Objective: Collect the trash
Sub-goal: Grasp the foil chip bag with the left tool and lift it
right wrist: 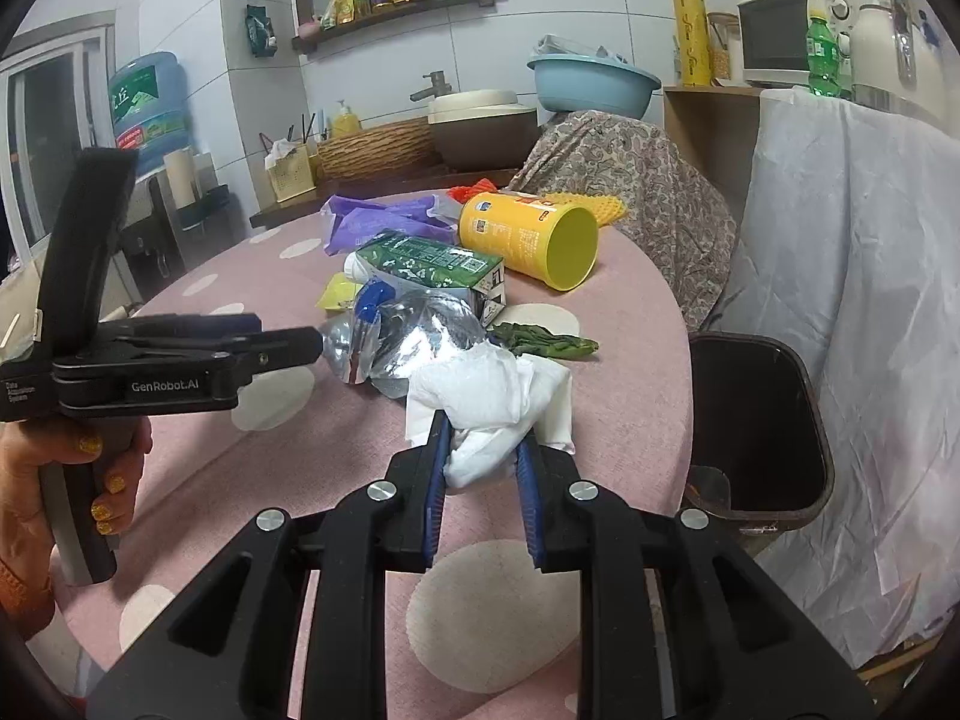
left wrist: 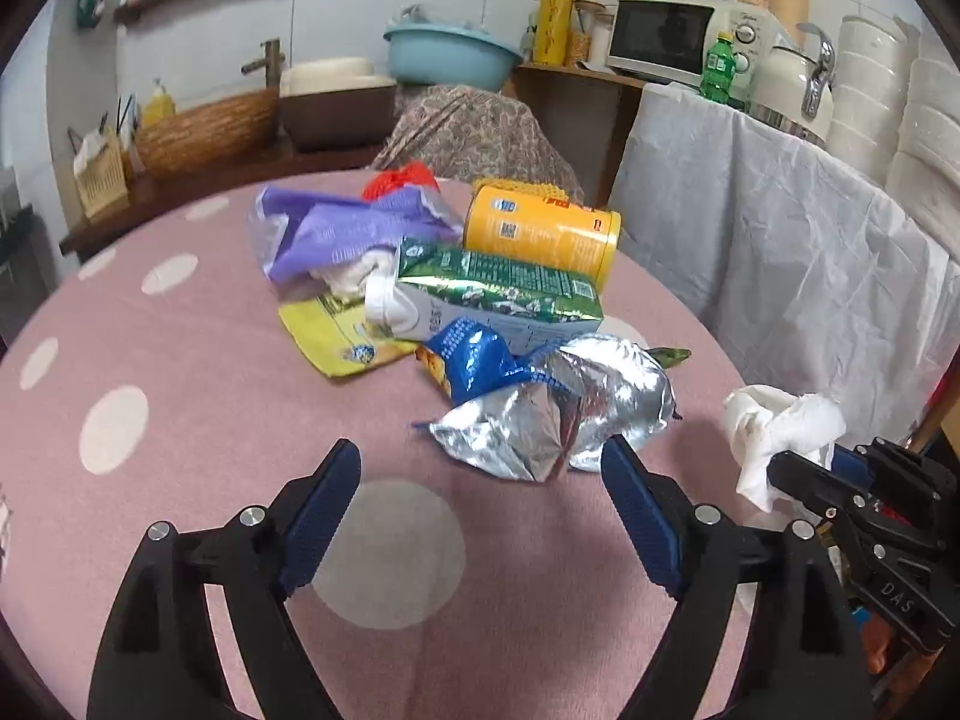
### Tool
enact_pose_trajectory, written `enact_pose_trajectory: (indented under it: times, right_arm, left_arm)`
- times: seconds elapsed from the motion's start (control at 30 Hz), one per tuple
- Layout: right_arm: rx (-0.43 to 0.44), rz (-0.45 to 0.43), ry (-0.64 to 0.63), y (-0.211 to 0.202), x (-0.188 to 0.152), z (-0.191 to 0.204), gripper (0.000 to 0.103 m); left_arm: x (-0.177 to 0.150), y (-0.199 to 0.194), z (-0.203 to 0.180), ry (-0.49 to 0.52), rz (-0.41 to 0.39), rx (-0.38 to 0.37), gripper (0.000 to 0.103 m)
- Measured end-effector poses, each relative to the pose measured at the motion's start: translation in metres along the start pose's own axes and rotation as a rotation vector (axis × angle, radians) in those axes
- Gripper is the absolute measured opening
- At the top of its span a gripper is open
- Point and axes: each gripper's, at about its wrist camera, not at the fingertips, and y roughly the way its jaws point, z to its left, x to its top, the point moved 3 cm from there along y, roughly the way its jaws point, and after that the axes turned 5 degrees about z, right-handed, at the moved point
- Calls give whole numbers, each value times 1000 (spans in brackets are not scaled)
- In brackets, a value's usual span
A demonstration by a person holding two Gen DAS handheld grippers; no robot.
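Observation:
On the pink dotted table (left wrist: 180,372) lies a trash pile: a crumpled silver and blue foil bag (left wrist: 552,414), a green carton (left wrist: 498,288), a yellow can (left wrist: 540,234) on its side, a purple bag (left wrist: 348,228) and a yellow wrapper (left wrist: 336,336). My left gripper (left wrist: 480,450) is open just short of the foil bag, its right finger at the bag's edge, its pads pressing on nothing. My right gripper (right wrist: 480,438) is shut on a white tissue wad (right wrist: 486,408), held above the table's right side. In the left wrist view that tissue (left wrist: 774,420) and the right gripper (left wrist: 780,471) show at the right.
A dark brown bin (right wrist: 822,468) stands open on the floor beside the table's right edge, next to a white cloth (right wrist: 870,300). A green leafy scrap (right wrist: 540,343) lies near the foil bag. A hand (right wrist: 36,480) holds the left gripper (right wrist: 306,341). Behind stands a patterned cloth-covered chair (right wrist: 630,168).

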Motion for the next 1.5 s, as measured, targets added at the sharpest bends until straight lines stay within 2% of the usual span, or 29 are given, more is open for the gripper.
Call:
enact_pose_trajectory:
  times: [0.2,0.3,0.4,0.5,0.57,0.6,0.63,0.67,0.77,0.83,0.9,1.1,1.33,1.5]
  right_arm:
    - [-1,3,9,-2,-4,-5,22]
    - [1,6,16,-2,-6,-8,22]
    - [1,8,23,1,-7,-9,22]
    - [5,5,37,2,-8,-11,22]
    - [0,8,38,2,-9,-12,22]
    - [-1,10,38,2,-10,-13,22]
    - [-1,14,41,2,-11,-13,22]
    - [-1,16,43,2,-12,-14,22]
    - [-3,19,44,2,-14,-14,22]
    - [-3,20,47,2,-15,-15,22]
    - [-2,20,51,3,-15,-17,22]
    - [13,9,45,2,-14,-13,22]
    - [35,-1,25,-3,-19,-5,22]
    - [44,-19,14,-10,-24,-2,22]
  left_arm:
    - [12,20,8,51,35,-19,81]
    - [16,21,3,99,40,-5,82]
    - [18,17,-16,141,23,55,86]
    - [16,28,-29,176,42,162,86]
    - [17,40,-29,156,72,165,79]
    - [17,46,-28,145,90,176,72]
    - [18,52,-26,129,100,194,60]
    - [18,55,-22,110,105,198,55]
    - [15,52,-14,81,100,168,40]
    - [13,44,-8,69,88,157,19]
    - [11,39,-1,34,84,125,11]
    - [2,19,14,-9,48,53,7]
    - [-8,-7,18,0,-14,-34,7]
    - [-8,-21,6,38,-45,-97,7]
